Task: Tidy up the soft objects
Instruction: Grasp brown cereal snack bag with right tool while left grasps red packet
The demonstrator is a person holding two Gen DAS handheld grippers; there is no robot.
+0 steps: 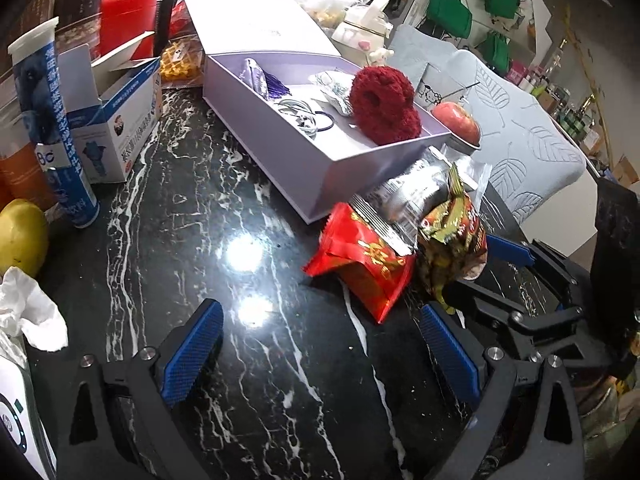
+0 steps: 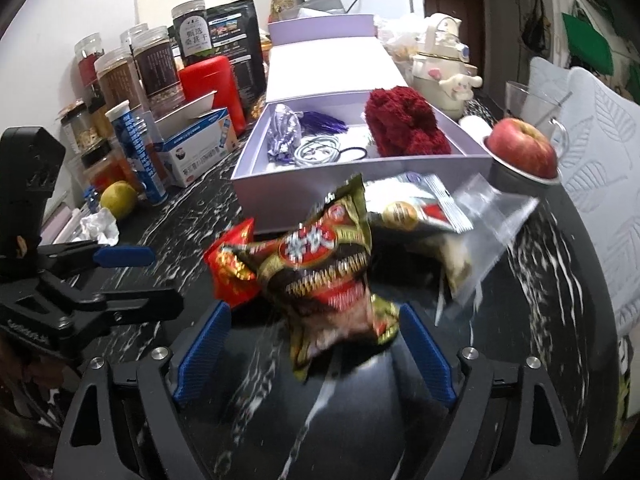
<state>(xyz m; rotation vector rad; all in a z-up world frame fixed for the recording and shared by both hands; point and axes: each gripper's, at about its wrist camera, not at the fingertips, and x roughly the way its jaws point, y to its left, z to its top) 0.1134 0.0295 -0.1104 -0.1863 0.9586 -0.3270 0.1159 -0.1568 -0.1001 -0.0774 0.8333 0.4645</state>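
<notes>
An open lavender box (image 1: 352, 160) (image 2: 360, 184) holds a fluffy dark red knit piece (image 1: 384, 104) (image 2: 404, 124), a purple tassel, hair ties and a foil pouch. In front of it lie a red snack packet (image 1: 360, 264) (image 2: 232, 268), a silver packet (image 1: 408, 196) (image 2: 424, 208) and a clear bag (image 2: 492, 232). A dark, gold-edged snack packet (image 1: 452, 240) (image 2: 328, 276), blurred, has its lower end between the wide-apart fingers of my right gripper (image 2: 314, 354); the left pad stands clear of it. My left gripper (image 1: 320, 352) is open over bare marble, left of the packets.
A blue tube (image 1: 52, 132), a blue-white carton (image 1: 116, 136), a yellow fruit (image 1: 20, 236) and crumpled tissue (image 1: 28, 312) crowd the left. Jars (image 2: 156, 64) line the back. An apple (image 2: 522, 146) sits in a metal cup by the box; a leaf-patterned chair (image 1: 532, 148) stands right.
</notes>
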